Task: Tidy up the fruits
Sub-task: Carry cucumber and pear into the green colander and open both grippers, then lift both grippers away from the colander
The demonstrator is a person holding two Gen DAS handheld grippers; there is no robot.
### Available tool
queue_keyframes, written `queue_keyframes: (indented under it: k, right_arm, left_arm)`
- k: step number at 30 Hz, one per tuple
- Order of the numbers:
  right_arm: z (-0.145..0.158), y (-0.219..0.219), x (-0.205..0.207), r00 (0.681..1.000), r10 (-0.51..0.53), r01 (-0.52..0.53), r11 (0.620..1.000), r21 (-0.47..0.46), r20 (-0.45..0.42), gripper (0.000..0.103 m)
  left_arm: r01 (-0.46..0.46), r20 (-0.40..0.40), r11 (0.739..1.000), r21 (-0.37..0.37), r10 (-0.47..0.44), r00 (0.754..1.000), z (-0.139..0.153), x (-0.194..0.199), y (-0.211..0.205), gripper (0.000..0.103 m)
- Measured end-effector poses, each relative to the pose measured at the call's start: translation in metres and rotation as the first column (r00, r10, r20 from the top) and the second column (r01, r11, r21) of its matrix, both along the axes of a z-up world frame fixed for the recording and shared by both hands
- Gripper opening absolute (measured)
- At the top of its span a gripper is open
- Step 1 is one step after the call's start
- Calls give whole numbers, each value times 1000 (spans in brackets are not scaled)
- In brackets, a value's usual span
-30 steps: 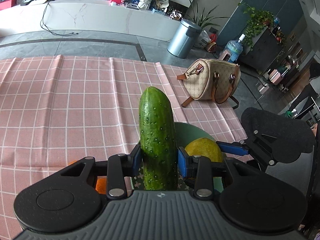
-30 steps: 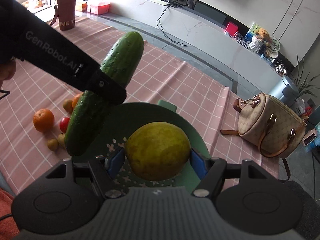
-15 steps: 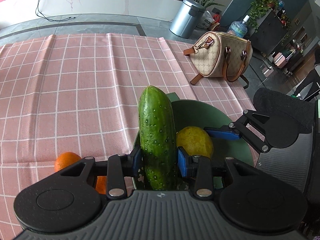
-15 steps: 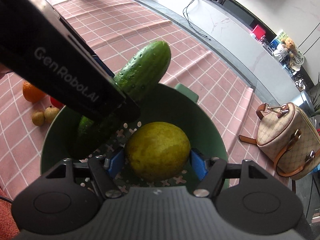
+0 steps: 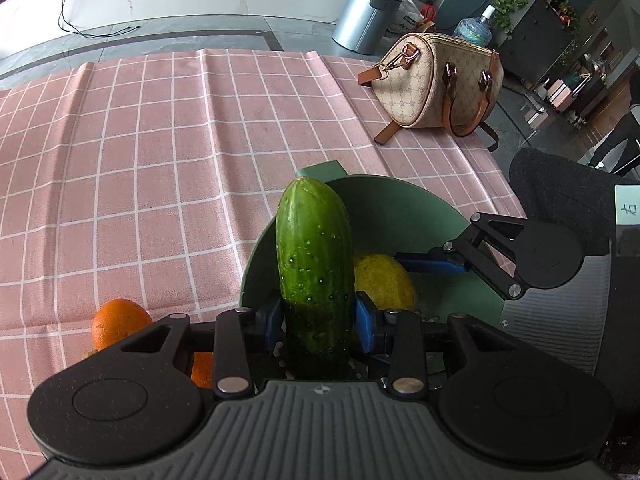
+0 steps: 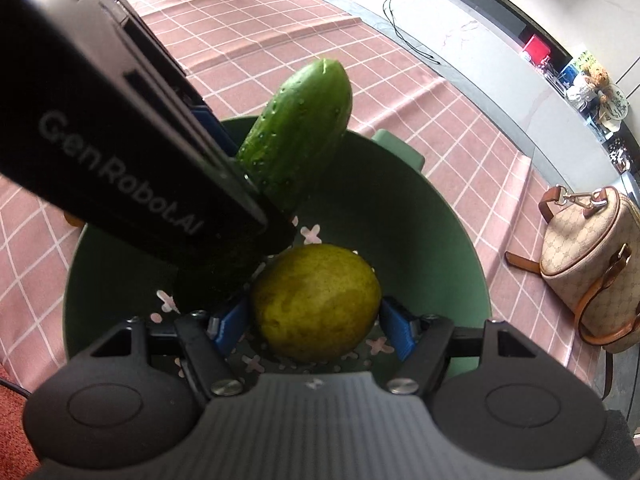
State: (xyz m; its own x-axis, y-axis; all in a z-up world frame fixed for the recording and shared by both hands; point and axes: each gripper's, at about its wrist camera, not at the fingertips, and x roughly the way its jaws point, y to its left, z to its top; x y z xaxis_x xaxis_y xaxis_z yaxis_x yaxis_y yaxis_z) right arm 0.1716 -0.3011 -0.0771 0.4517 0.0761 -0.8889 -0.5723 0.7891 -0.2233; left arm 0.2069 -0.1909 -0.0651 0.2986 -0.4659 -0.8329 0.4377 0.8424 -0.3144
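Both grippers have sunk toward the green bowl since the earlier frame; its rim now rings them. Left gripper is clamped on the cucumber, standing steeply, tip at 12 o'clock. Right gripper is clamped on the yellow-green fruit, low over the bowl floor. Risk, as I judge it: the left gripper's body crowds the right at 10 o'clock, so releasing together could knock fruit or tip the cucumber over the rim. Oranges lie on the bench at 9 o'clock; handbag sits at 2 o'clock, well apart
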Motion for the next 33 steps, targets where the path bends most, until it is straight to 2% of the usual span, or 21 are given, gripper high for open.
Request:
queue_keyframes:
  k: [5, 8, 12, 16, 23, 33]
  right_arm:
    - [3, -1, 2, 1000, -12, 12, 1000, 4, -4, 70]
    - [3, -6, 0, 999, -21, 22, 1000, -5, 35, 80]
    - [11, -4, -3, 999, -39, 40, 999, -12, 36, 80]
    - [22, 2, -11, 997, -66, 67, 997, -32, 51, 81]
    - [53, 12, -41, 987, -127, 131, 991, -39, 104, 81]
    - [89, 34, -81, 944, -294, 278, 953, 121, 150, 81]
  left_arm:
    - [-5, 4, 1000, 6, 5, 1000, 2, 0, -1, 43]
    - [6, 41, 1000, 27, -8, 999, 6, -3, -4, 54]
    - [12, 59, 999, 45, -14, 998, 14, -8, -3, 55]
    - [16, 89, 999, 35, -19, 996, 32, -20, 6, 56]
    - [18, 204, 997, 71, -32, 979, 69, -51, 24, 59]
    - [6, 324, 996, 92, -36, 946, 102, -98, 81, 59]
